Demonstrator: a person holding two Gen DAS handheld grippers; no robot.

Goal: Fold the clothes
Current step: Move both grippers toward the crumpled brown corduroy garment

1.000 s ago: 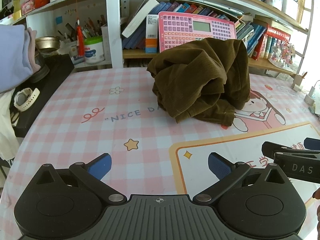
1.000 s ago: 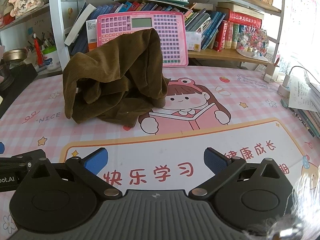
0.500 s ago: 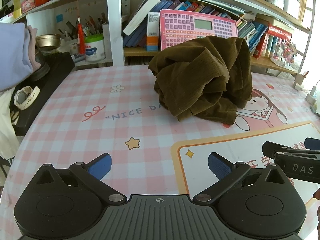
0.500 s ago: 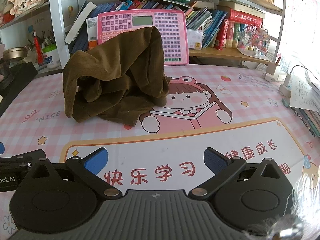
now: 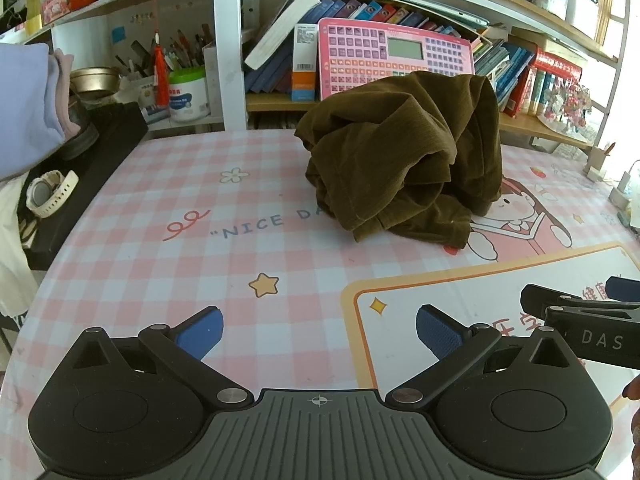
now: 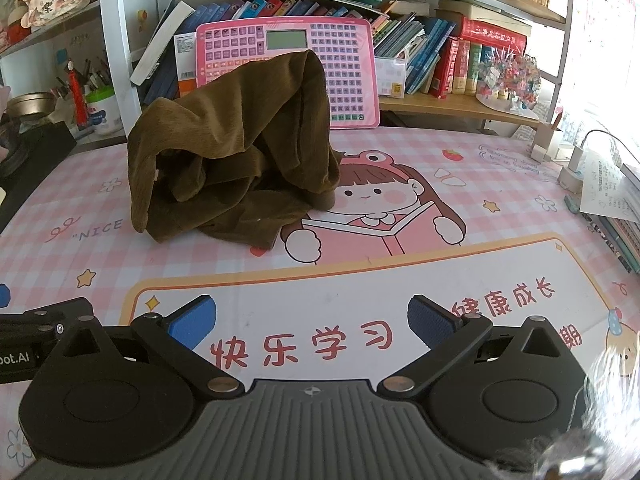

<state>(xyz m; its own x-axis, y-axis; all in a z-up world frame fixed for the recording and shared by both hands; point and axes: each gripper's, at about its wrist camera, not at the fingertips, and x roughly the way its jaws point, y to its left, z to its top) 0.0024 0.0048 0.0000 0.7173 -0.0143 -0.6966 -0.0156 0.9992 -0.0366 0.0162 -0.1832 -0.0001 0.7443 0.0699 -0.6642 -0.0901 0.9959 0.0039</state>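
A crumpled brown corduroy garment (image 5: 404, 160) sits heaped on a pink checked table mat (image 5: 160, 272), well ahead of both grippers. The left gripper (image 5: 318, 330) has its blue-padded fingers spread wide and holds nothing; the garment lies ahead and slightly right of it. The right gripper (image 6: 311, 320) is equally wide and empty, garment ahead to its left. Bare mat lies between fingers and cloth. A pink toy keyboard (image 6: 288, 68) and bookshelf stand just behind the heap

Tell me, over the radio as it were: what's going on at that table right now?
Left gripper open, empty. Right gripper open, empty. Brown garment heaped on the pink mat, unfolded, untouched. Nothing between grippers and garment.
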